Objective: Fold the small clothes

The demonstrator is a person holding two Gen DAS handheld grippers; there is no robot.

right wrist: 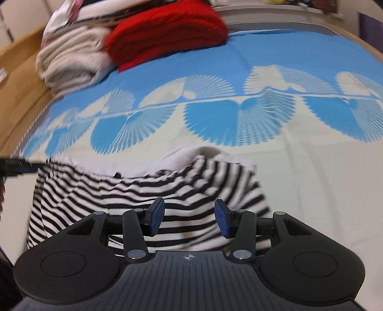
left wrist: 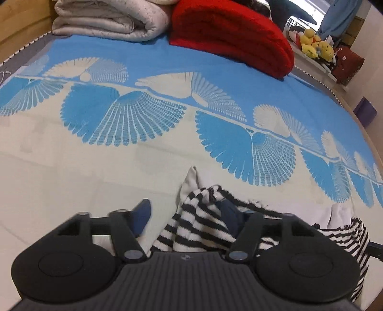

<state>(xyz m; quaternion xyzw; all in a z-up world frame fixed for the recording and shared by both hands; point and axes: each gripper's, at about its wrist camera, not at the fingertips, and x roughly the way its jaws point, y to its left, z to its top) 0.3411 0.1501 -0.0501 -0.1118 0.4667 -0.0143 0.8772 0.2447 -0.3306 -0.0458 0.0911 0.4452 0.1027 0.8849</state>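
we have the striped garment [right wrist: 143,191] lying rumpled on the near, pale part of the bedspread [left wrist: 71,167], white lining showing at its far edge. left gripper [left wrist: 186,215] has its jaws spread wide, a bunched fold of the stripes heaped between them and over the right pad; nothing pinched that we can see. right gripper [right wrist: 189,220] hovers low over the cloth, jaws apart, not holding it. the garment looks light, soft knit, limp: it should drape and slide on itself, so a pinch wants a single edge or corner, not the heap. we'd judge the hem corners best. folded red blanket [left wrist: 229,36] and pale quilt [left wrist: 107,21] sit well apart at the far end.
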